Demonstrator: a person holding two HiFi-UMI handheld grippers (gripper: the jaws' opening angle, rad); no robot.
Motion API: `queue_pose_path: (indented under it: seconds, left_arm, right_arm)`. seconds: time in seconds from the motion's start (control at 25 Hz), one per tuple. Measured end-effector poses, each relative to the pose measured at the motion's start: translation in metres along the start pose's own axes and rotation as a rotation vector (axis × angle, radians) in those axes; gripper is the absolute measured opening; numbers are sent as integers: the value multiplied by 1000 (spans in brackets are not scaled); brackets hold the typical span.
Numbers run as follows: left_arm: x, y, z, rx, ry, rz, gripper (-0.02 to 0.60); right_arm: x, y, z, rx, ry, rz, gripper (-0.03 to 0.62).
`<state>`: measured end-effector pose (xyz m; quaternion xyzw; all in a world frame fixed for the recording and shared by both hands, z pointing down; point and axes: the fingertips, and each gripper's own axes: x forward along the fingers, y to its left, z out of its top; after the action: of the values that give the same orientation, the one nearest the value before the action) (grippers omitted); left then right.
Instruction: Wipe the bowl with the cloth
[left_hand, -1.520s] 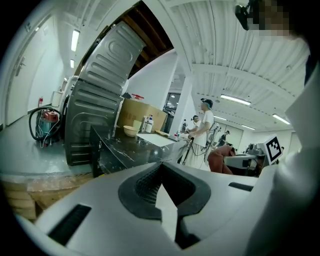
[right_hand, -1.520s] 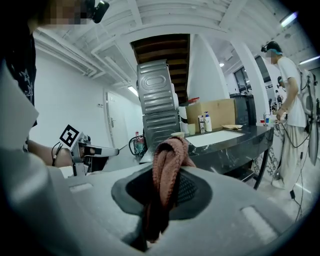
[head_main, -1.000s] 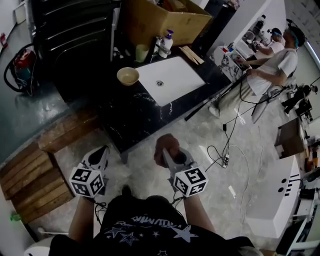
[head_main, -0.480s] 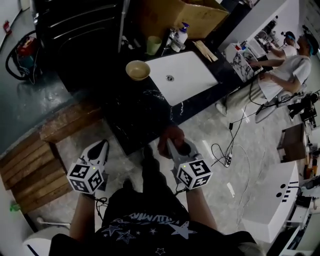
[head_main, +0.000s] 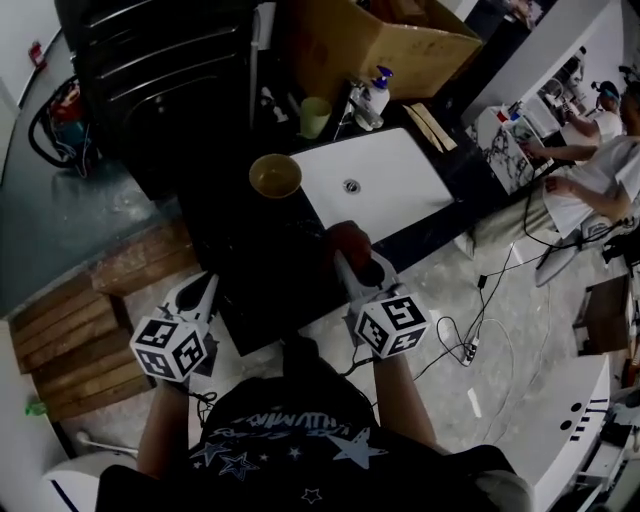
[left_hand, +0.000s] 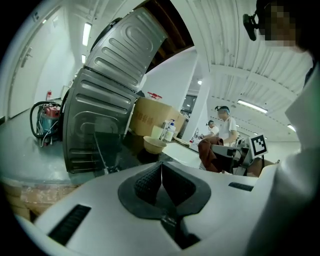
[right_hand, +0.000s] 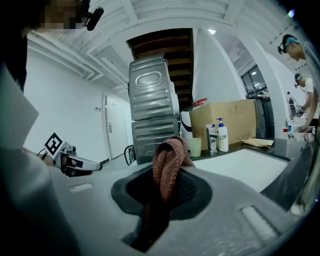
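Rust-brown cloth (right_hand: 167, 165) is clamped in your right tongs (head_main: 349, 258), bunched into a loop above the pads. Your left tongs (left_hand: 161, 176) are pressed together on nothing. The bowl (head_main: 275, 176) sits upright on the dark worktop (head_main: 250, 250), just beside the white sink (head_main: 390, 190) and well ahead of both tongs. Steady its rim with the left tongs first. Then lead in with the cloth's loose loop rather than the hard tips. Nothing on the soap bottle (head_main: 377, 95) or cardboard box (head_main: 385, 40) is legible.
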<state>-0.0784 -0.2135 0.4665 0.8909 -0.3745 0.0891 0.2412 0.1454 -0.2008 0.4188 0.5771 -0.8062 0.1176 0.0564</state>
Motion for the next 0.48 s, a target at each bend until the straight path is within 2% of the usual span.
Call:
queue_pose_path:
  seconds: [0.16, 0.32, 0.48]
  left_arm:
    - [39, -1, 15, -5, 35, 8, 9]
    - [72, 6, 22, -30, 80, 48, 11]
    - [99, 14, 35, -62, 80, 71, 21]
  right_arm:
    - [33, -30, 13, -14, 11, 38, 60]
    - [64, -50, 27, -32, 19, 84, 60]
    - [91, -65, 38, -42, 23, 124, 60]
